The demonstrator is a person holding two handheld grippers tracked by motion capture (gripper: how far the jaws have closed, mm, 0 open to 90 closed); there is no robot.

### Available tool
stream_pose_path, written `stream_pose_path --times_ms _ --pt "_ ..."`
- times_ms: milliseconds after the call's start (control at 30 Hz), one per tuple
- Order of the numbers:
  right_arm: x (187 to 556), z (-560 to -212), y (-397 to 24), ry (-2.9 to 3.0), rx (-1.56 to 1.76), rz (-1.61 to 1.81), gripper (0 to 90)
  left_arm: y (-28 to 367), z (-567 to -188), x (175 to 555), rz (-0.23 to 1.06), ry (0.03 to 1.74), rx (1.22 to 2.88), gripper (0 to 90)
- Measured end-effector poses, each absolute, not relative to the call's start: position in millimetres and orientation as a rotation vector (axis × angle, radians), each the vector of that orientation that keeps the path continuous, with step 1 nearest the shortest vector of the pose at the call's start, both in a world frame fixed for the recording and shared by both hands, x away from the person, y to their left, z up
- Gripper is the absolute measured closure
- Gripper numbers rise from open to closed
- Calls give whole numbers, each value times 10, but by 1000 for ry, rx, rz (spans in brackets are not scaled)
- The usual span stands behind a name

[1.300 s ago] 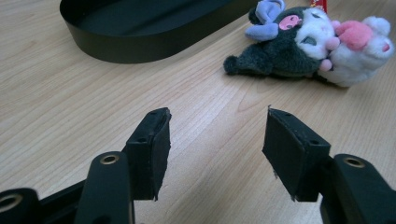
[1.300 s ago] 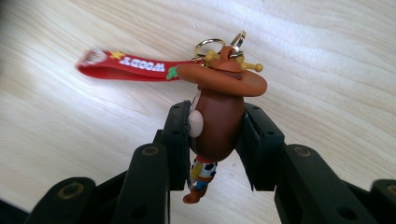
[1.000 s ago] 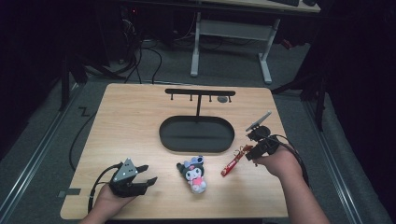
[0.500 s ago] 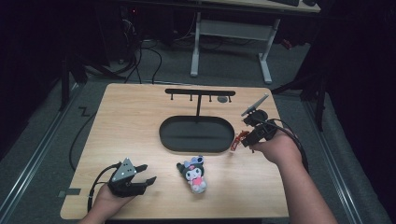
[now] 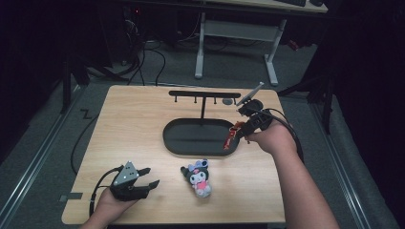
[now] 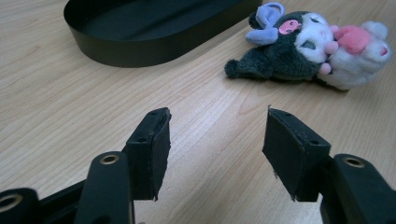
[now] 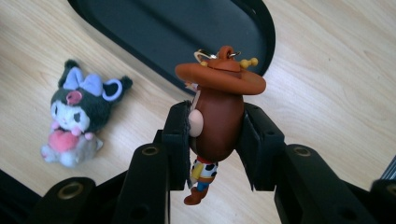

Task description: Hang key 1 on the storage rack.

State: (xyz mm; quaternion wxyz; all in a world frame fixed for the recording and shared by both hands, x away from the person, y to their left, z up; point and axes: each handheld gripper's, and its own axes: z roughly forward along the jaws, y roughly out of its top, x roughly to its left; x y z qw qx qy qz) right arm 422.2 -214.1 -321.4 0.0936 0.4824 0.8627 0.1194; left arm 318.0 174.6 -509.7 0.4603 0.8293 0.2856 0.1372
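One wooden table [image 5: 143,124]. One black oval tray [image 5: 191,138] at centre, one black hook rack [image 5: 204,95] standing at its 12 o'clock edge. Two grippers. Two toys.

Plush toy [image 5: 199,176], lone, lies on the wood at the tray's 6 o'clock.

Cowboy figure keychain [image 7: 217,109], one, hangs over the tray's 3 o'clock rim, clamped at its torso between both pads of the right gripper [image 7: 215,144]; hat above the pads, boots below.

Left gripper [image 6: 215,149] at table's 7 o'clock, jaws spread, nothing between.
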Motion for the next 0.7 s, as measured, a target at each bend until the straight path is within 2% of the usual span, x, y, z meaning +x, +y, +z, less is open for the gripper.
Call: stream_pose_path --times_ms 233,700 --pt "4368 -3192 -1980 2563 1419 375 661 1812 -5067 3182 350 730 2014 394" --pt "4631 -3076 -2116 2461 1483 381 662 1783 -5092 3223 361 729 2050 391"
